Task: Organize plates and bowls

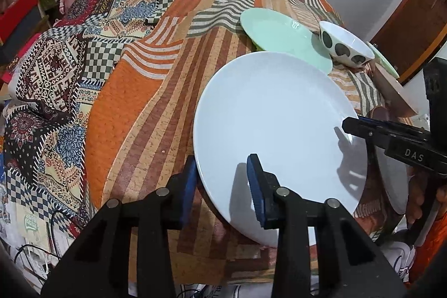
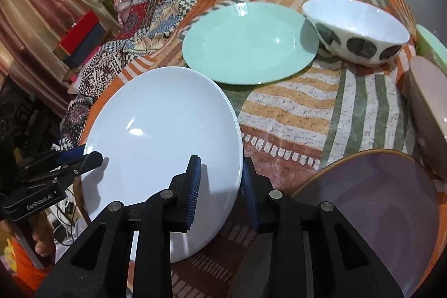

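Left to right across the table [image 2: 293, 113], which is covered by an orange, brown and green patchwork cloth [image 1: 156, 91].

Left tool [image 1: 222, 187]: its two blue-padded fingers straddle the near left rim of the white plate [image 1: 276, 130], one pad below the rim and one above the plate's face; whether the pads press on the plate cannot be told.

White plate: tilted, its left side lifted off the cloth, held between the two tools.

Right tool [image 2: 220, 185]: its fingers are clamped on the plate's right rim, one pad on the upper face and one under the edge.

Behind the white plate lies a mint-green plate [image 2: 248, 43], flat on the cloth and just apart from the white one. To its right stands a white bowl with dark round spots [image 2: 360, 32], upright, its foot just beside the green plate's rim.

Nearest on the right lies a greyish plate with a brown rim [image 2: 385, 200]. Beyond it, at the right margin, stands a beige dish [image 2: 430, 102], with a second green rim [image 2: 430, 43] behind.
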The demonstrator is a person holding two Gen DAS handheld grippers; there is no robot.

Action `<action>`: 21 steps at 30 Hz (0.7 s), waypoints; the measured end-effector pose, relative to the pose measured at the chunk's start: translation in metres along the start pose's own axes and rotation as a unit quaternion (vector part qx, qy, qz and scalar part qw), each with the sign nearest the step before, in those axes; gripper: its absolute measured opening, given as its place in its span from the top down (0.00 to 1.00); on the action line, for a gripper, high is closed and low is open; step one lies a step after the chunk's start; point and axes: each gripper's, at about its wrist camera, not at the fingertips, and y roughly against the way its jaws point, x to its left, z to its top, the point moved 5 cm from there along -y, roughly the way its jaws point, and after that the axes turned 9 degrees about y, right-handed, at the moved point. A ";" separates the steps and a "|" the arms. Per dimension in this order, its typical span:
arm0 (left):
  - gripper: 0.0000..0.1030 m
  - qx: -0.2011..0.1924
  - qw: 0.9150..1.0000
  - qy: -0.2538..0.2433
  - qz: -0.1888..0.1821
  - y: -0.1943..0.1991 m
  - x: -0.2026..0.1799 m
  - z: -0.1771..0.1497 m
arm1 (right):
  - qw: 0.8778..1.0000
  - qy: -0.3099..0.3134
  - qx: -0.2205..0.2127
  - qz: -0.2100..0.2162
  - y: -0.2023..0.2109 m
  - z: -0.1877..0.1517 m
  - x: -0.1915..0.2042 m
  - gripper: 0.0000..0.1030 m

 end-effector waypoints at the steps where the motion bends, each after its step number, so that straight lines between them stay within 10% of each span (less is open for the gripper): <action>1: 0.65 -0.003 1.000 0.000 0.001 0.002 0.000 0.001 | 1.000 0.000 -0.003 0.001 0.003 0.001 0.001 0.74; 21: 0.65 -0.075 0.996 -0.040 -0.020 0.057 -0.057 0.005 | 0.996 -0.029 -0.079 -0.003 0.066 -0.009 -0.016 0.74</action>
